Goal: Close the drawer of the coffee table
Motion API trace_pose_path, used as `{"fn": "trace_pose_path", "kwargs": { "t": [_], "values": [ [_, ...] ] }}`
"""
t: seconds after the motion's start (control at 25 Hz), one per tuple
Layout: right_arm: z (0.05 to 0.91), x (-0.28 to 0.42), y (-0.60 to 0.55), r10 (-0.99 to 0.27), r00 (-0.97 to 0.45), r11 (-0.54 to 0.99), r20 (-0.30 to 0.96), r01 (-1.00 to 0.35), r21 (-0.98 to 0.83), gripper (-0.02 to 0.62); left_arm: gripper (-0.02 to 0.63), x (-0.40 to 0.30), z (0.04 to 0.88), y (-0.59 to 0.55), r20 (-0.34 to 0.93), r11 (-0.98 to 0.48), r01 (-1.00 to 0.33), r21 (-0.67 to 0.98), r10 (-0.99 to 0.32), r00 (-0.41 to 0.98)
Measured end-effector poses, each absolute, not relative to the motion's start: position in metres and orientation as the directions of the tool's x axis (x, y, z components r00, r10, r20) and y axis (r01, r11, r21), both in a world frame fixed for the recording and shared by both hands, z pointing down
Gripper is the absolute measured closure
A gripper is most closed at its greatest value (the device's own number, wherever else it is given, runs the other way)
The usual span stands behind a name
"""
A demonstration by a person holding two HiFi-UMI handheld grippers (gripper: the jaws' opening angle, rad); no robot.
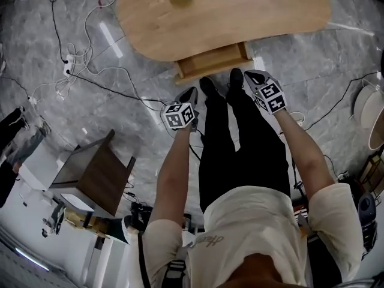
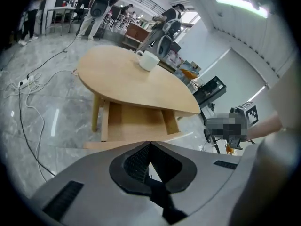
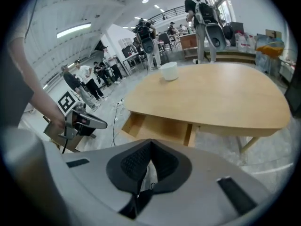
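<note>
Wooden drawer open under coffee table

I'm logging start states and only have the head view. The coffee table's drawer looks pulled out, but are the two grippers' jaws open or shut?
Observer: Both are shut and empty. In its own view, the left gripper has its jaws meeting at the tips with nothing between them. The right gripper shows the same in its view.
Reviewer: Is there anything inside the drawer? The tabletop covers most of it for me.
Observer: The left gripper view looks in under the coffee table top. The part of the drawer floor that shows there is bare wood. I cannot see its far back.
</note>
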State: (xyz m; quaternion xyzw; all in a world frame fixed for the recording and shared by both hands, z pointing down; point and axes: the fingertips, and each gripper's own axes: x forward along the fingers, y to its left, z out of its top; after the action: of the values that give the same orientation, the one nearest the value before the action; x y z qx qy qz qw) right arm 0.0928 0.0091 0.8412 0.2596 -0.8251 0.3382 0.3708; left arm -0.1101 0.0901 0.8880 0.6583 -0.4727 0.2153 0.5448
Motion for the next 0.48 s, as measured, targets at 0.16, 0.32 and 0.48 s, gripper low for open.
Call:
{"fn": "trace_pose_path", "kwargs": {
  "t": [0.16, 0.32, 0.48],
  "values": [
    [0.893, 0.097, 0.020, -0.138, -0.554, 0.621, 0.821, -0.694, -0.364, 0.601, 0.601, -0.117, 0.938, 0.101, 0.817, 0.025, -0.860, 0.510, -0.326, 0.475],
    [0.940, 0.102, 0.025, -0.104, -0.535, 0.511, 0.839, -0.752, -0.416, 0.601, 0.601, -0.126, 0.976, 0.101, 0.823, -0.007, -0.861, 0.508, -0.292, 0.488],
    [0.981, 0.122, 0.034, -0.081, -0.458, 0.464, 0.885, -0.804, -0.373, 0.601, 0.601, -0.124, 1.005, 0.097, 0.818, -0.012, -0.859, 0.513, -0.297, 0.493]
  ]
}}
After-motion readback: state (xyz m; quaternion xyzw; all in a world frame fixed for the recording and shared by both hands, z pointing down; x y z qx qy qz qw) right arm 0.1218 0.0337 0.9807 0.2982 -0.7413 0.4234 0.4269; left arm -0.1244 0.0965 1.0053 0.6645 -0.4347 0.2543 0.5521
